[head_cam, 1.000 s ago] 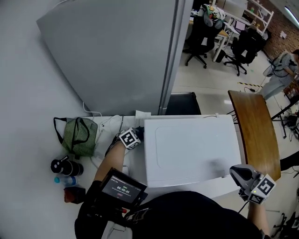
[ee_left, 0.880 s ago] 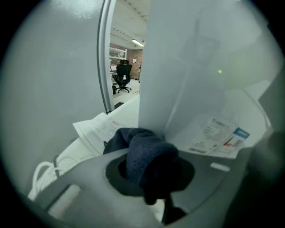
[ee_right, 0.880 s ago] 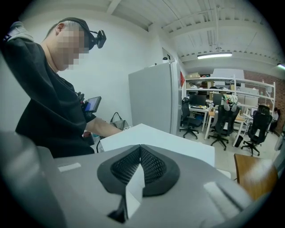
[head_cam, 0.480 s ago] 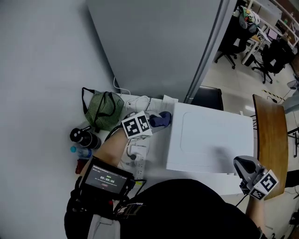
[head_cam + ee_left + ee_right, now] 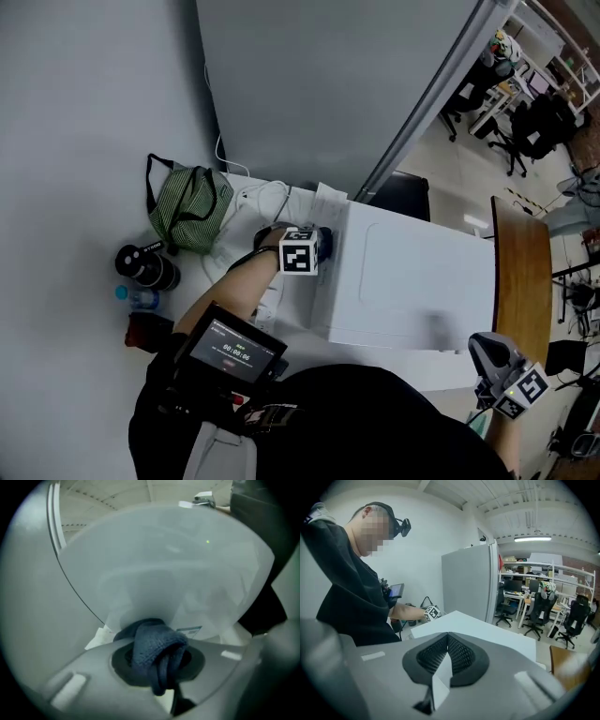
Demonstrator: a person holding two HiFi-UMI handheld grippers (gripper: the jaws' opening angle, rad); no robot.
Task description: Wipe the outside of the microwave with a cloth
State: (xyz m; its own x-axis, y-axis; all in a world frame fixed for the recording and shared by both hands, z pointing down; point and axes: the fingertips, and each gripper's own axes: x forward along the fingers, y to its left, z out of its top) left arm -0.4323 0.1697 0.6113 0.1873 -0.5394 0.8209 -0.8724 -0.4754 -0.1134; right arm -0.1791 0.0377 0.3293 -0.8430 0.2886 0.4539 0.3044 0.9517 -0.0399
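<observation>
**Blue cloth pinched at the microwave's left wall**

Dark blue terry, the cloth [image 5: 154, 644] sits bunched and folded between the jaws of the left gripper [image 5: 157, 660], which are clamped tight on it at the lower centre of the left gripper view. One end hangs down over the jaws. The other end bulges forward right against the pale side wall of the microwave [image 5: 178, 573] that fills most of that view.

In the head view the cloth [image 5: 324, 240] shows as a small dark wad at mid-frame, at the rear left corner of the white microwave [image 5: 412, 281]. The left gripper [image 5: 317, 246] sits just left of that corner with its marker cube facing up. The arm behind it runs down toward the lower left.

The right gripper [image 5: 480, 349] hangs at the lower right of the head view, off the microwave's front right corner and apart from it. In its own view the right gripper [image 5: 447, 644] has its meshed pads [image 5: 431, 656] closed together with nothing between them. The microwave's flat top [image 5: 487, 630] lies beyond, and the person in dark clothing leans in at the left.

Left of the microwave, the white table [image 5: 202, 274] carries a green striped bag [image 5: 187, 206], a black flask [image 5: 145, 267] and white cables [image 5: 258, 199]. A grey panel [image 5: 319, 84] rises across the upper centre, and a wooden tabletop [image 5: 516, 272] stands at the right edge.
</observation>
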